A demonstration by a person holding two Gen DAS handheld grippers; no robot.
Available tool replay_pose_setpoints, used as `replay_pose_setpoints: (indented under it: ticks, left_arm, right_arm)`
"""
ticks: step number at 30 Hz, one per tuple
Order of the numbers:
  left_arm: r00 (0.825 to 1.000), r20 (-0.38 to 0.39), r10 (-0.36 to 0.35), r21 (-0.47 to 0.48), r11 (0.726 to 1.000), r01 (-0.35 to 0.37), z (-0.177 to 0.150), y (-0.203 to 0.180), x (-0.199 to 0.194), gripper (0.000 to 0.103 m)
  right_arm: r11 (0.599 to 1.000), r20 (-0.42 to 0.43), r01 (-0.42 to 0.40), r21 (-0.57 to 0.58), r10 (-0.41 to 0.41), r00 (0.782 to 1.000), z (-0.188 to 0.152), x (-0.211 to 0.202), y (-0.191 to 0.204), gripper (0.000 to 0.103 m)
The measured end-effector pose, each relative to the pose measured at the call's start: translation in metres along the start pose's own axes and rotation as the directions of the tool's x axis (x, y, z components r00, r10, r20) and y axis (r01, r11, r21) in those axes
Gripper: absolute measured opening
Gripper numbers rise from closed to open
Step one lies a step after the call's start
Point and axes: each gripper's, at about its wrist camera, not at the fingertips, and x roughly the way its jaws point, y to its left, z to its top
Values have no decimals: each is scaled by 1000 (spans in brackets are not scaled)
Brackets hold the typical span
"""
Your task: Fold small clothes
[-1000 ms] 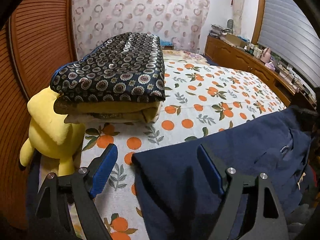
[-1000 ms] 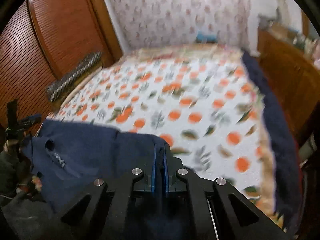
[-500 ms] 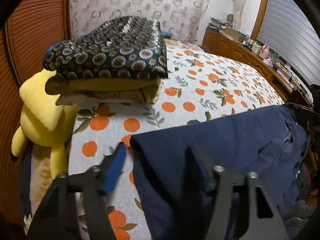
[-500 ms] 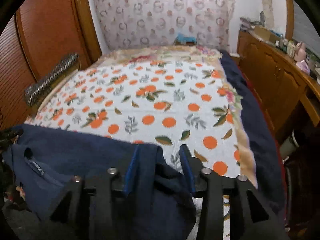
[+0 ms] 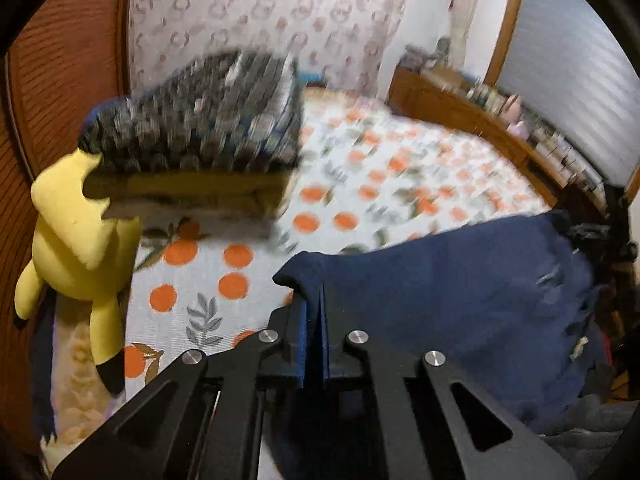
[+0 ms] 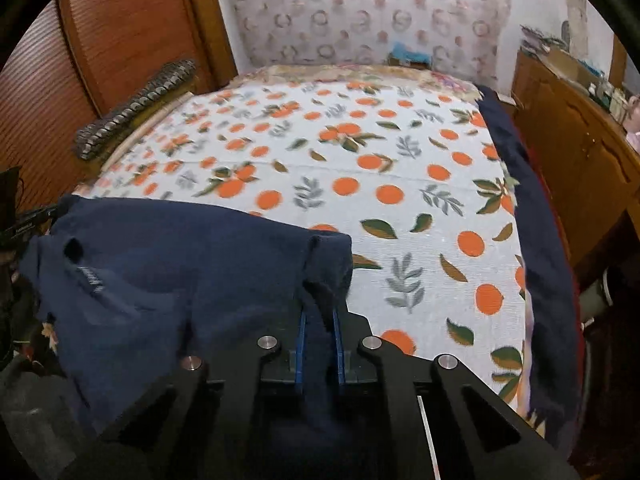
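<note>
A navy garment [image 5: 440, 300] lies spread along the near edge of the bed, over an orange-print sheet [image 5: 360, 184]. My left gripper [image 5: 316, 300] is shut on the garment's left corner, which sticks up just past the blue pads. In the right wrist view the same garment [image 6: 180, 260] runs off to the left. My right gripper [image 6: 319, 316] has a bunched fold of the right corner between its blue pads, and its jaws are closing on it. The left wrist view is motion-blurred.
A folded stack of clothes [image 5: 200, 136] with a patterned dark top sits at the bed's left side beside a yellow plush toy [image 5: 76, 232]. A wooden cabinet [image 6: 572, 152] lines the right side and a wooden wardrobe [image 6: 120, 32] the left.
The left jaws went from wide open to shut on the garment's left corner. The right jaws opened, then came together again on the right corner, which now stands bunched up.
</note>
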Motion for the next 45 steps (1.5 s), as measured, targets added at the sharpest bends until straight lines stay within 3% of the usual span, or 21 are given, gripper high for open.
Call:
replay_pose_setpoints:
  ticks: [3,7,12,17,21,24,27,29,32,36,39,40,41,42,43,44,45]
  left_arm:
    - [996,84,-37,9,999,36,7,-14,-35,6]
    - [978,199,-64,43,997,56,24,-36,-83,6]
    - [921,370,-122,95,991,93,50,-60,-148,6]
    - [861,486,-147,154,985,82,71,-74,-199,6]
    - [814,559,-160,174,982,74,87,-74,-227,6]
    - [790,593,-152,185,982,51,99,-72,-235,6]
    - [778,610,-147,189,981,37,117,-70,-236,6]
    - [780,612,-128,189,982,12,128,-69,-227,6]
    - [807,581,-107,182,983,0,149,-66,-201,6]
    - [860,509,-37,151,987,-47,175,-57,-134,6]
    - [903,419,92,127,979,-159,194,-42,-51,10]
    - [922,359,147,111,974,-199,198,-32,-16,11]
    - [938,315,142,124,974,-189,198,-27,2,11]
    - [948,293,127,128,977,-170,196,-23,12,17]
    - [951,282,125,125,978,-165,192,-17,22,29]
    - [952,283,120,117,980,-158,188,-13,26,36]
    - [956,274,104,104,985,-137,182,-8,28,51]
  right_arm:
    - [1000,94,-10,9,9,995,0,-36,11,9]
    - [1000,234,-12,-8,13,972,6,-98,25,9]
    - [999,369,-5,-40,20,929,18,-173,38,9]
    - [995,491,-17,-98,63,869,27,-242,50,9]
    - [990,562,31,-135,51,826,33,-283,58,9]
    - [987,602,64,-147,38,797,37,-304,61,9]
    - [985,628,83,-148,29,778,47,-316,61,9]
    - [985,631,95,-142,17,776,57,-311,59,9]
    - [986,603,107,-130,-7,797,73,-282,62,9]
    - [986,533,138,-90,-69,843,116,-221,51,9]
    - [985,448,170,-35,-136,884,161,-159,33,9]
    - [985,402,174,-12,-155,903,172,-129,21,15]
    - [982,345,187,7,-178,921,181,-101,11,19]
    - [977,295,213,30,-212,932,187,-75,2,26]
    - [972,261,227,52,-233,937,189,-55,-6,33]
    - [972,236,226,68,-236,943,189,-42,-11,34]
    - [974,216,212,84,-226,950,187,-31,-14,35]
